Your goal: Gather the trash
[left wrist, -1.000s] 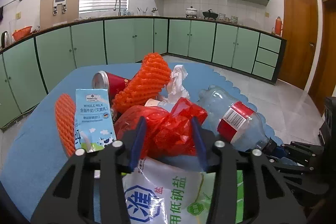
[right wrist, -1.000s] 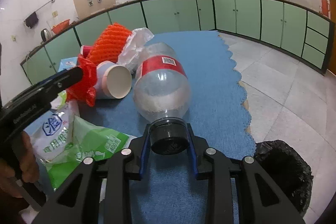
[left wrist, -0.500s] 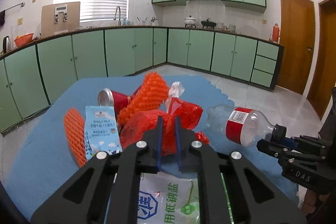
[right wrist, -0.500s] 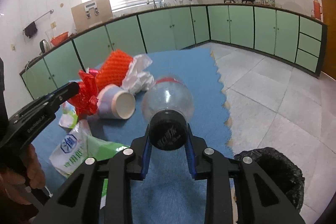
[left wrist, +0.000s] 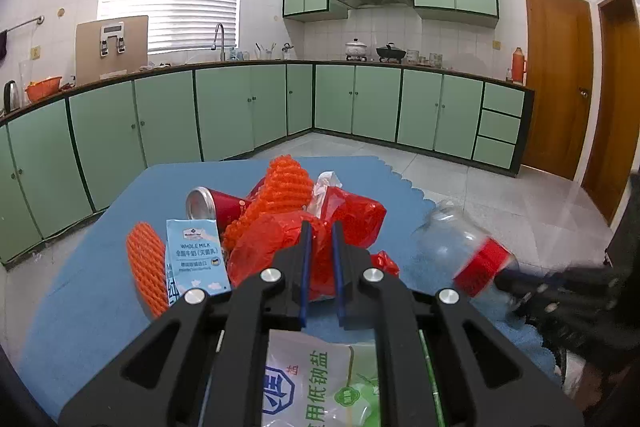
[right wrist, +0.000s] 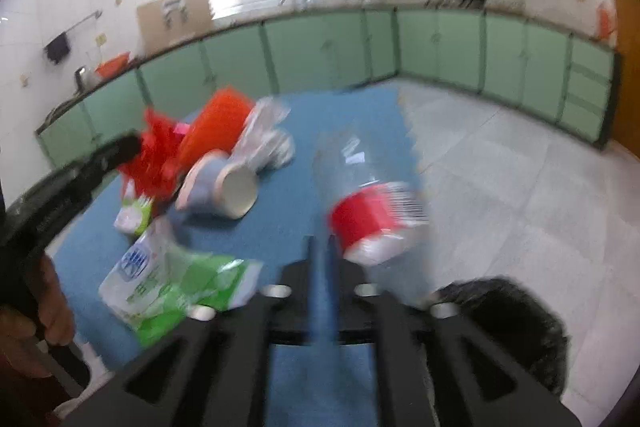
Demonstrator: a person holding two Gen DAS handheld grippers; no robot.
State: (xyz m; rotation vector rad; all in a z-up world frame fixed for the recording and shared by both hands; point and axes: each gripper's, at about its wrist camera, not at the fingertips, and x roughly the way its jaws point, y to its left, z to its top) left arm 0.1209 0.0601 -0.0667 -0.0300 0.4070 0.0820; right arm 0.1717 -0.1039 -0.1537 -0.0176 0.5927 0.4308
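1. Left gripper (left wrist: 320,267): its fingers are clenched on the red plastic bag (left wrist: 352,215), which is raised above the blue-covered bench (left wrist: 80,307).
2. Right gripper (right wrist: 322,259): the fingers stand nearly together. The clear bottle (right wrist: 372,211) with its red label lies just right of them, strongly blurred; whether they grip it cannot be told.
3. In the left wrist view the bottle (left wrist: 468,251) sits at the tip of the right gripper, beyond the bench's right edge.
4. Black-lined trash bin (right wrist: 516,323): on the floor, below and right of the bottle.
5. Items on the bench: orange foam net (left wrist: 280,195), red can (left wrist: 216,205), milk carton (left wrist: 196,259), paper cup (right wrist: 228,187), green-and-white salt bag (right wrist: 180,287).
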